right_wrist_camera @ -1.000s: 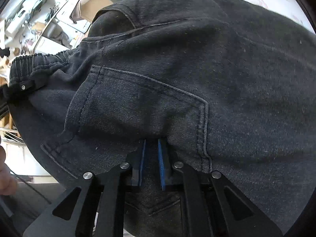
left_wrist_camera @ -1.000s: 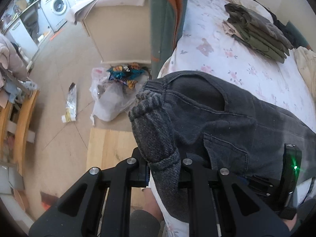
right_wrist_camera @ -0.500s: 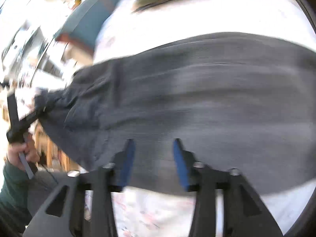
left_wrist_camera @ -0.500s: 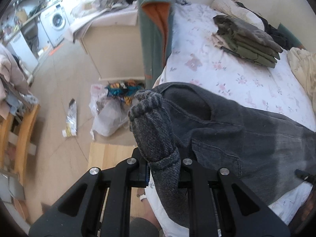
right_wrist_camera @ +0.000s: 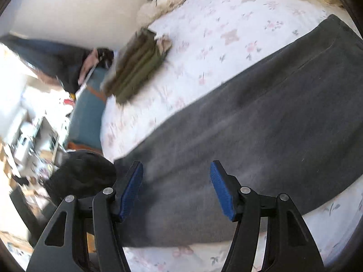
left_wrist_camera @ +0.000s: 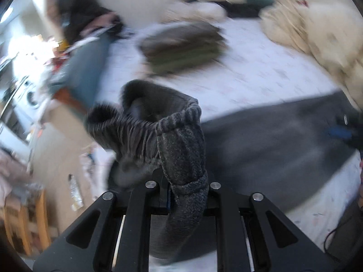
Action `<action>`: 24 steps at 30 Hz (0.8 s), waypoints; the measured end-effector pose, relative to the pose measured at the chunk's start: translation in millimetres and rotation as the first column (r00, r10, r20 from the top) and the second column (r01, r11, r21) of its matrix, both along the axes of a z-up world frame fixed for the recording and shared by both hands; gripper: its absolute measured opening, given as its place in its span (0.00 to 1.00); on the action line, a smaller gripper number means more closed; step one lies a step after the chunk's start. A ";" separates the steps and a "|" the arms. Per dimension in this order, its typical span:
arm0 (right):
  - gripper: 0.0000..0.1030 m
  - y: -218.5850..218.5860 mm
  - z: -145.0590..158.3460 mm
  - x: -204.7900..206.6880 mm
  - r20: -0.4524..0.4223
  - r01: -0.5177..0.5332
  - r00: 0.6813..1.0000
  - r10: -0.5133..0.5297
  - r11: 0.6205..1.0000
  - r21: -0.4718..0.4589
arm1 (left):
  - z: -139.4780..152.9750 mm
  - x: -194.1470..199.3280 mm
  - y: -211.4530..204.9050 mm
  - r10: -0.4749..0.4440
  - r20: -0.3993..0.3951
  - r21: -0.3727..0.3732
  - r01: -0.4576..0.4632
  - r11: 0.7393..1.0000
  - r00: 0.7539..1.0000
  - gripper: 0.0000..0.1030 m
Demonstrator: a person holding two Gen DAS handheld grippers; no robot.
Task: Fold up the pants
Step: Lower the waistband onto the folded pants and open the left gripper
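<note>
Dark grey denim pants (right_wrist_camera: pixel 261 122) lie stretched across the flowered bed sheet (right_wrist_camera: pixel 226 22). My left gripper (left_wrist_camera: pixel 185 195) is shut on their elastic waistband (left_wrist_camera: pixel 179 140), which stands bunched and lifted above the fingers; the rest of the pants (left_wrist_camera: pixel 272 145) trails to the right over the bed. My right gripper (right_wrist_camera: pixel 175 188) hovers above the pants' middle with its blue pads (right_wrist_camera: pixel 220 190) apart and still opening, nothing pinched between them. The lifted waistband shows as a dark lump (right_wrist_camera: pixel 81 176) at its left. The right gripper shows blurred at the left wrist view's right edge (left_wrist_camera: pixel 342 131).
A folded stack of olive clothes (right_wrist_camera: pixel 138 65) lies on the bed beyond the pants. Cream bedding (left_wrist_camera: pixel 317 31) is heaped at the far right. A teal cover (right_wrist_camera: pixel 86 113) hangs at the bed's end, with cluttered floor and furniture (left_wrist_camera: pixel 27 181) to the left.
The right gripper let go of the pants, opened and pulled back along the leg. The left gripper swung the held waistband up and over the bed, rolling as it went.
</note>
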State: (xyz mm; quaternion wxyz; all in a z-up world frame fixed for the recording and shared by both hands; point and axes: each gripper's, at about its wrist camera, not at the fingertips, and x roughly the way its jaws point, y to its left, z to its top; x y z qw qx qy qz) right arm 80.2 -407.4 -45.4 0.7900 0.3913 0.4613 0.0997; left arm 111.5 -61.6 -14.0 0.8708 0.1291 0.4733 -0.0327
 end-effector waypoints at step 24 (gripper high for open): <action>0.71 114.9 -58.2 4.8 -0.191 -0.338 0.923 0.334 0.941 0.010 | -64.0 -35.8 136.8 0.271 -0.122 -0.128 -0.286 0.950 0.955 0.89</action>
